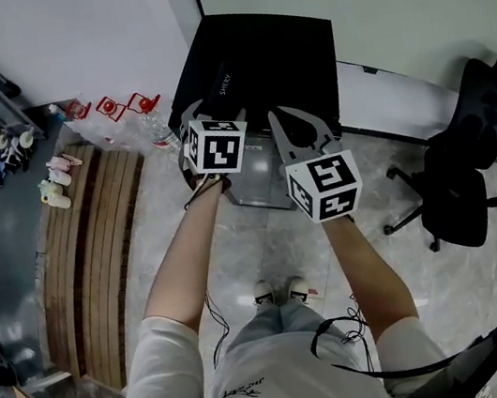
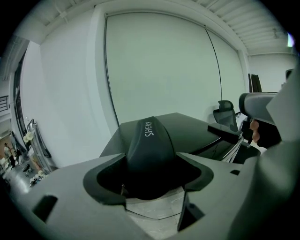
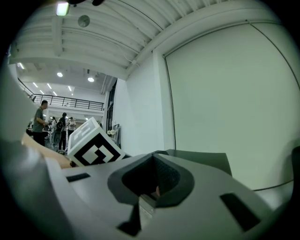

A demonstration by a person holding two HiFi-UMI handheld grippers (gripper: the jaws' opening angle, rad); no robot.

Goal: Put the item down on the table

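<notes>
A large black case lies ahead of me, with a padded black band printed "SHERY" along its top. In the left gripper view that band fills the space between the jaws, and my left gripper is shut on it, jaws wide. From the head view the left gripper sits at the case's near left edge. My right gripper points at the case's near edge with its jaws drawn together. In its own view the right gripper looks shut; whether it pinches anything is hidden.
A grey box stands on the floor under the case's near edge. A black office chair is at the right. Wooden slats and a water bottle lie at the left. White walls close the far side.
</notes>
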